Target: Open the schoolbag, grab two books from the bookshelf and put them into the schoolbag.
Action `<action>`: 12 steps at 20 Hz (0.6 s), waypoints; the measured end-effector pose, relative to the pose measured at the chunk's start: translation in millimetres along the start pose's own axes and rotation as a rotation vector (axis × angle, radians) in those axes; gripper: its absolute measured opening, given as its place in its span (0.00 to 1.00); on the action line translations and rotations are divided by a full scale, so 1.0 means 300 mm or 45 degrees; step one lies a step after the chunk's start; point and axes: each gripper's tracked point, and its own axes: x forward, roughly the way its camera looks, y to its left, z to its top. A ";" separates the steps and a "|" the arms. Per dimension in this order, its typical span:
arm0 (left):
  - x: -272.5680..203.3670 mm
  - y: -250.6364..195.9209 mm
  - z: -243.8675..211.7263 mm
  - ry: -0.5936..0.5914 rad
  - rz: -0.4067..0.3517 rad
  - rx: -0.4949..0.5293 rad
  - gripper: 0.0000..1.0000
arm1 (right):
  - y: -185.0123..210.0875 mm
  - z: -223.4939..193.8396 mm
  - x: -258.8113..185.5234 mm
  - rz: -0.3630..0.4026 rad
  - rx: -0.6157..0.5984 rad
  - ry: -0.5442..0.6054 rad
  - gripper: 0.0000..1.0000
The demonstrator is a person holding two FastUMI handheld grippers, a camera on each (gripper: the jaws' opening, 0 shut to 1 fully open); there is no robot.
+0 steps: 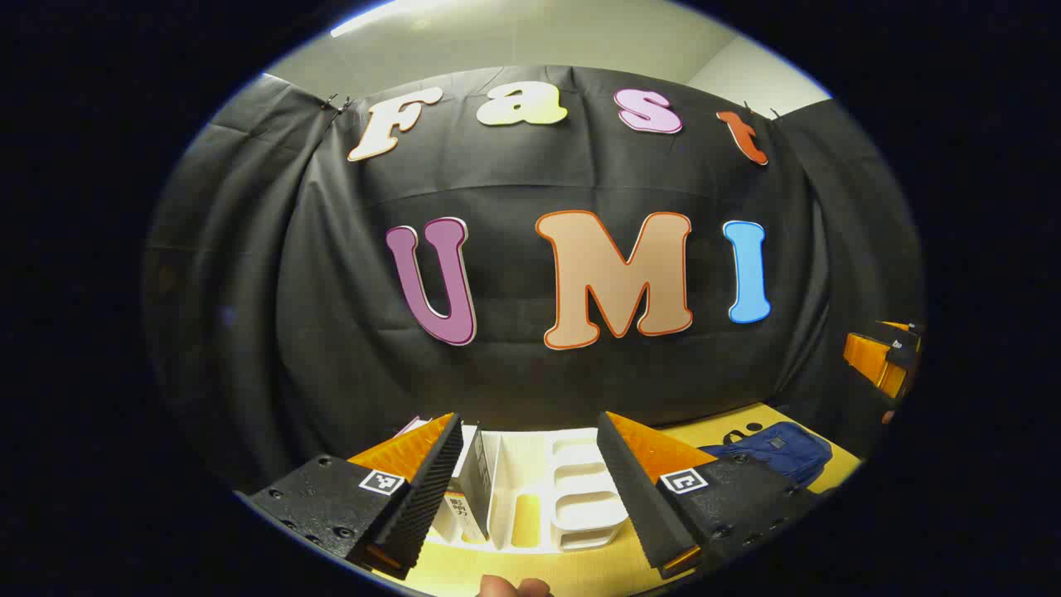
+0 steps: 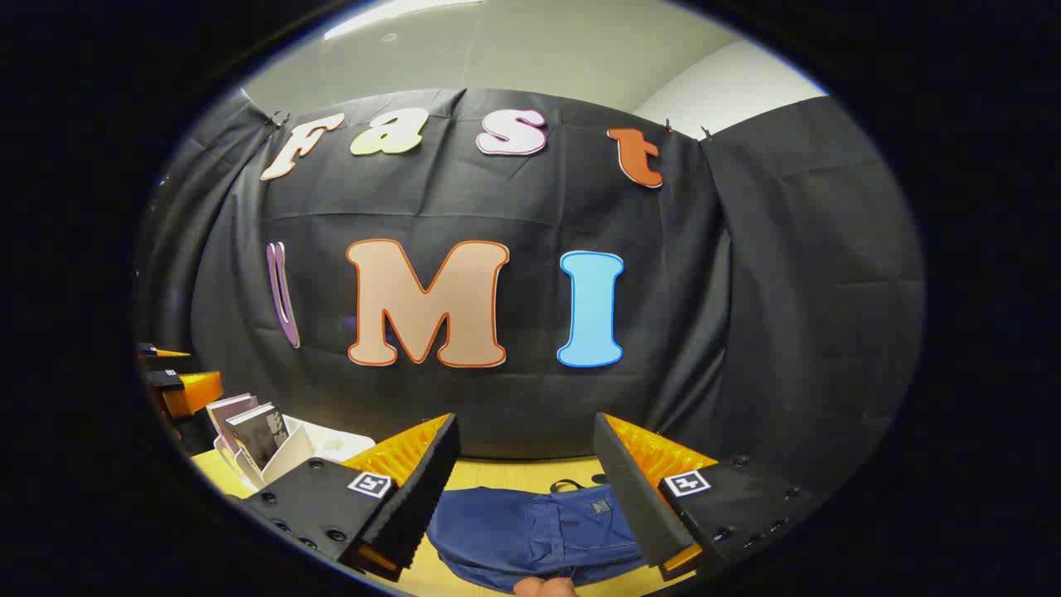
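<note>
Both grippers are hanging above the yellow table [image 2: 514, 474] with nothing between their fingers, so the task looks to be at its very start. In the right gripper view, the right gripper [image 2: 524, 506] is standing wide open over the blue schoolbag [image 2: 530, 531], which is lying flat on the table and, as far as I can judge, not yet opened (the zip itself is too small to make out). In the left gripper view, the left gripper [image 1: 530, 497] is also spread wide and empty, facing the white bookshelf [image 1: 572, 489], where a book [image 1: 474, 485] is standing upright in the left slot.

The bag is lying well to the right of the shelf, near the table's far side. Off to the left in the right gripper view, more books [image 2: 253, 427] are leaning in the rack.

The first step seems to be opening the bag: the right gripper would need to be coming down onto the zip pull, with the left one steadying the fabric.
</note>
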 end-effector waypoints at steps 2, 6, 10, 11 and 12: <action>0.000 -0.001 0.011 -0.004 0.000 0.008 0.95 | -0.001 -0.001 0.001 -0.001 -0.001 -0.002 1.00; -0.007 -0.015 0.014 -0.001 -0.006 0.014 0.95 | -0.002 0.004 -0.005 0.006 -0.004 -0.013 1.00; -0.018 -0.014 0.015 0.005 -0.002 0.022 0.95 | -0.004 0.005 -0.012 0.009 0.001 -0.013 1.00; -0.022 -0.015 0.012 0.005 -0.003 0.020 0.95 | -0.005 0.004 -0.011 0.011 0.001 -0.010 1.00; -0.026 -0.016 0.014 0.006 -0.003 0.020 0.95 | -0.008 0.002 -0.012 0.012 0.001 -0.010 1.00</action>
